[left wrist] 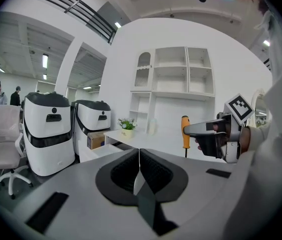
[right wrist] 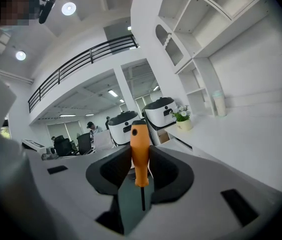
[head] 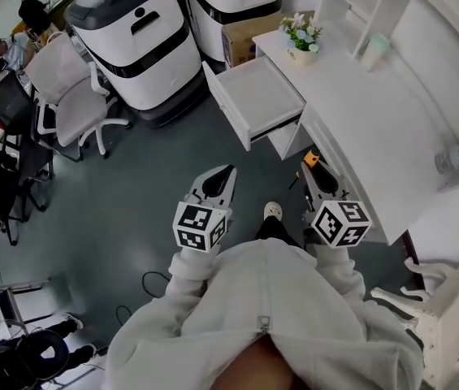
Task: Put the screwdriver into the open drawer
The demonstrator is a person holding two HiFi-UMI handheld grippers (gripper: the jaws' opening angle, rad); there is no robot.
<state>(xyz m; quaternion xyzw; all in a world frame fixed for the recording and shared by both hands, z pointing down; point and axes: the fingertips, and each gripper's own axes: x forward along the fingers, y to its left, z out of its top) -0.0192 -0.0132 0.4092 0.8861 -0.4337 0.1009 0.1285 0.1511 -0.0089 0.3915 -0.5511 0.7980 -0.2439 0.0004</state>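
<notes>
The right hand-held gripper [right wrist: 140, 160] is squeezing the orange screwdriver [right wrist: 140, 151], handle up, near the counter's [head: 359, 112] front edge. The left hand-held gripper [left wrist: 139, 168] is holding nothing, jaws pressed together. The drawer [head: 257, 96] is sticking out open ahead.

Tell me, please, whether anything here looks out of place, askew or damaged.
Nothing stands out. The drawer is simply pulled out of the desk, and the right gripper holds the screwdriver upright, handle up.
</notes>
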